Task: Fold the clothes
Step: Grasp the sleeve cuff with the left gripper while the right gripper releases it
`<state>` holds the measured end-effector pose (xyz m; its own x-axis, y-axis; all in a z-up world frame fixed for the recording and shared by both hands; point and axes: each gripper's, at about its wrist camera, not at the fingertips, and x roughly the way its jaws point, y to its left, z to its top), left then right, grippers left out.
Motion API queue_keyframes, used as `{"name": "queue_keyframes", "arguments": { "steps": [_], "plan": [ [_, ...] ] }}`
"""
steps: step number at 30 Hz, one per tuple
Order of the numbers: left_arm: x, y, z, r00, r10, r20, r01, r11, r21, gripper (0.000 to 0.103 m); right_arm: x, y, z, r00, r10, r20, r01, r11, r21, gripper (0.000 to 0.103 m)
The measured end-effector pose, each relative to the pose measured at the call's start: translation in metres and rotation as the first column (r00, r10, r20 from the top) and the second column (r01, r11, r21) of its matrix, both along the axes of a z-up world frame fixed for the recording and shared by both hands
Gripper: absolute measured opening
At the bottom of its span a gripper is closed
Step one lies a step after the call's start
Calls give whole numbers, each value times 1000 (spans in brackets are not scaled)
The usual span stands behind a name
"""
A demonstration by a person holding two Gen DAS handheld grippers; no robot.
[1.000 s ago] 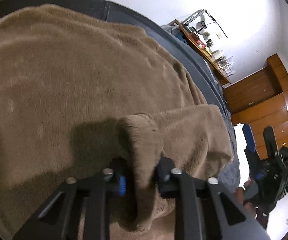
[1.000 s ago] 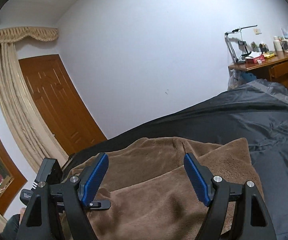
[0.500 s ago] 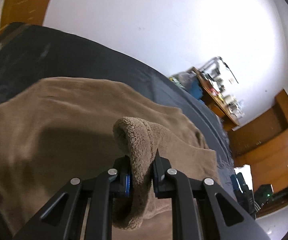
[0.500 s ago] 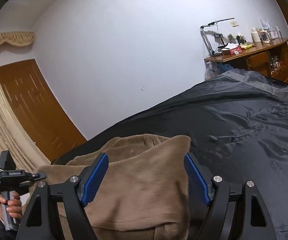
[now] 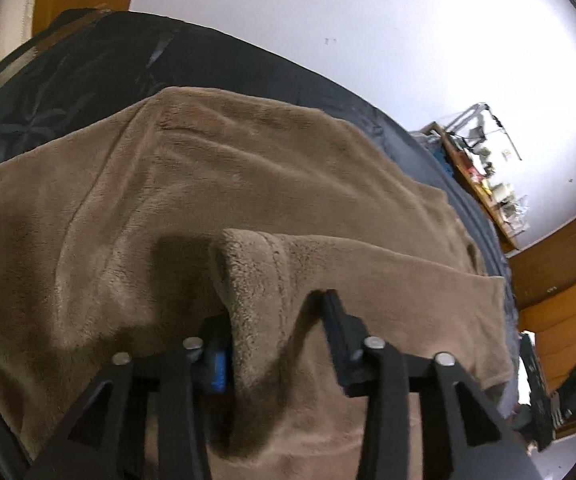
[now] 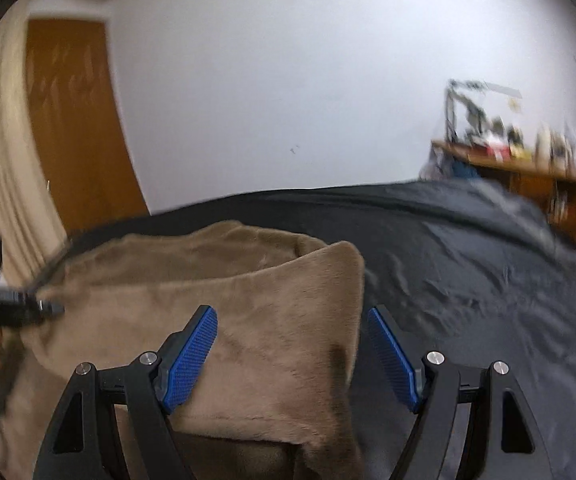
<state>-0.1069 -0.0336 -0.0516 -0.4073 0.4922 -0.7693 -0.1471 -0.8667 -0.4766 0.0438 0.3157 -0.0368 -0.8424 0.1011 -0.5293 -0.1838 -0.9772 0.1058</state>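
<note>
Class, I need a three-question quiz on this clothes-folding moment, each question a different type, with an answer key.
1. True or false: the right gripper is clamped on the brown fleece garment.
2. What lies under the garment? A) bare wooden floor B) dark bed cover C) glass table
3. Fill in: the raised fold of fleece sits between the fingers of the ___ gripper.

Key: 1 false, its jaws stand apart and hold nothing; 2 B; 3 left, whose jaws have just been opening.

Wooden door (image 6: 75,120), cluttered desk (image 6: 520,160)
</note>
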Motion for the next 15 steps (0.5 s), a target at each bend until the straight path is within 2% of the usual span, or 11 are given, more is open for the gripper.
{"name": "queue_keyframes", "arguments": {
  "steps": [3, 6, 8, 10, 11, 15],
  "plan": [
    [3, -2, 1, 999, -6, -40, 5, 1000, -13, 50, -8, -14, -7, 996, 73, 47, -75, 997, 32, 80],
    [8, 0, 7, 994, 9, -106, -19, 996, -85, 62, -16, -27, -15, 984, 144, 100, -150, 988, 47, 80],
    [12, 1, 10, 988, 20, -156, -43, 989, -144, 68, -25, -28, -24, 976, 139, 170, -148, 988, 44, 80],
    [13, 4, 13, 982, 34, -184, -68, 981, -183, 70, -33, -23, -37, 959, 132, 250, -137, 991, 2, 80],
    [12, 0, 13, 982, 44, -181, -77, 981, -179, 72, -36, -20, -42, 949, 136, 283, -138, 990, -14, 80],
    [11, -16, 14, 980, 96, -177, -122, 982, -145, 72, -41, -21, -45, 938, 146, 315, -151, 989, -9, 85]
  ]
}}
